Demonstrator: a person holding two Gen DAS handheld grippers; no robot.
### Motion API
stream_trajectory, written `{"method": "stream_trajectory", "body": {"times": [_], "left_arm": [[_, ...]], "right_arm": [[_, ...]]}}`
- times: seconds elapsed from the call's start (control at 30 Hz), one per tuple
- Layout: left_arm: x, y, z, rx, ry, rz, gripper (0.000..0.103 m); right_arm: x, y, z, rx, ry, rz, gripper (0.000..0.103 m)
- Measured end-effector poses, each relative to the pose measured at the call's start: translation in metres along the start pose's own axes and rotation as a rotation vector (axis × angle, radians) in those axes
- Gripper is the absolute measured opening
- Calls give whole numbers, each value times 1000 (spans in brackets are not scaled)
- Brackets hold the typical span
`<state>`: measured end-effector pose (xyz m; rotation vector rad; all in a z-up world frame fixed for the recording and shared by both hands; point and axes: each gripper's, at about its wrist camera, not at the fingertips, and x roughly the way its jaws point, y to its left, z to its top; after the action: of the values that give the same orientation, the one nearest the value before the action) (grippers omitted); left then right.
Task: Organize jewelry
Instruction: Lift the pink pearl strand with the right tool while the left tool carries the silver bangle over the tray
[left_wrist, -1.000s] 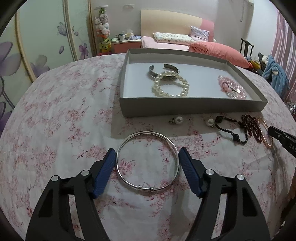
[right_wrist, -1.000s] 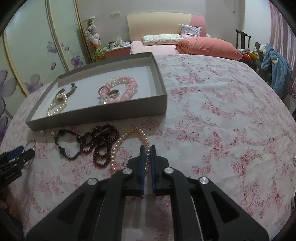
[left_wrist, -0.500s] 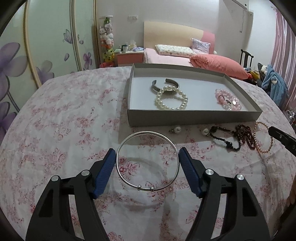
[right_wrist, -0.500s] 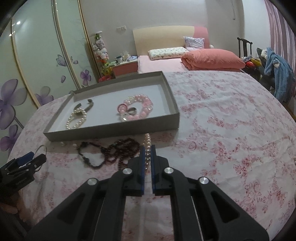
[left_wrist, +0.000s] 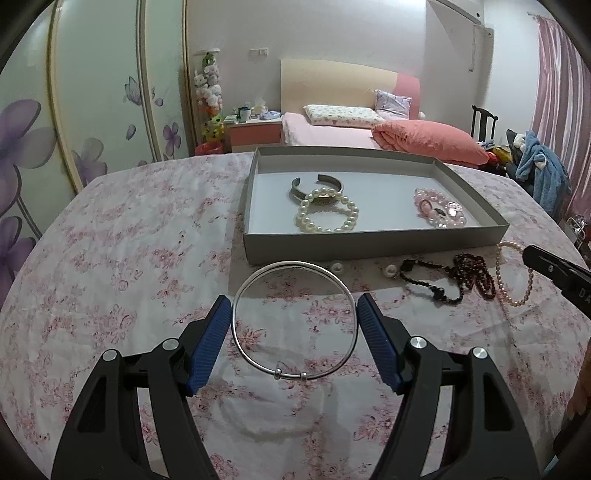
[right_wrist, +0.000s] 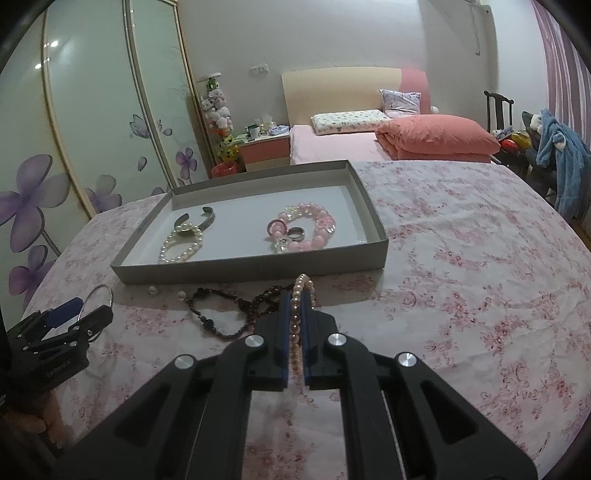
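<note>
My left gripper (left_wrist: 293, 299) is shut on a thin silver bangle (left_wrist: 295, 263), one blue pad on each side of it. The bangle hangs a little above the flowered cloth and casts a shadow below. My right gripper (right_wrist: 295, 295) is shut on a pink pearl necklace (right_wrist: 295, 332), whose strand runs between the pads. In the left wrist view the necklace's loop (left_wrist: 513, 273) trails beside the right gripper's tip (left_wrist: 554, 266). The grey tray (left_wrist: 369, 245) lies just beyond both grippers. It holds a metal cuff (left_wrist: 317, 188), a white pearl bracelet (left_wrist: 327, 216) and a pink bead bracelet (left_wrist: 439, 212).
A dark bead necklace (left_wrist: 472, 273) and two loose pearl earrings (left_wrist: 337, 267) lie on the cloth along the tray's near wall. The left gripper (right_wrist: 85, 314) shows at the right wrist view's left edge. A bed and a wardrobe stand beyond the table.
Both grippers have risen and tilted up. The bangle has come off the cloth in the left gripper. The pearl strand has lifted with the right gripper.
</note>
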<state>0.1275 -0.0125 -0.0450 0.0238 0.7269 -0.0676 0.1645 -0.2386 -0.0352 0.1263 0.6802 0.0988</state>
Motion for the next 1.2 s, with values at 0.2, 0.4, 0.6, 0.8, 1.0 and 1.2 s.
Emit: {"method": "stream_trajectory", "body": {"times": [0.2, 0.4, 0.6, 0.8, 1.0, 1.2], "left_arm": [[-7, -8, 0, 11, -29, -6, 70], [-16, -15, 3, 16, -77, -7, 70], [-27, -18, 6, 8, -142, -6, 70], [-38, -23, 13, -6, -218, -4, 70], [-43, -26, 24, -11, -284, 3, 70], [-42, -28, 37, -11, -348, 17, 70]], "right_arm": [[-4, 8, 0, -14, -20, 10, 6], [-13, 16, 2, -32, -62, 13, 6], [-26, 26, 6, -58, -133, 10, 6], [-42, 39, 14, -98, -227, 5, 6], [-53, 52, 26, -135, -312, -5, 6], [-55, 55, 39, -138, -376, -14, 6]]}}
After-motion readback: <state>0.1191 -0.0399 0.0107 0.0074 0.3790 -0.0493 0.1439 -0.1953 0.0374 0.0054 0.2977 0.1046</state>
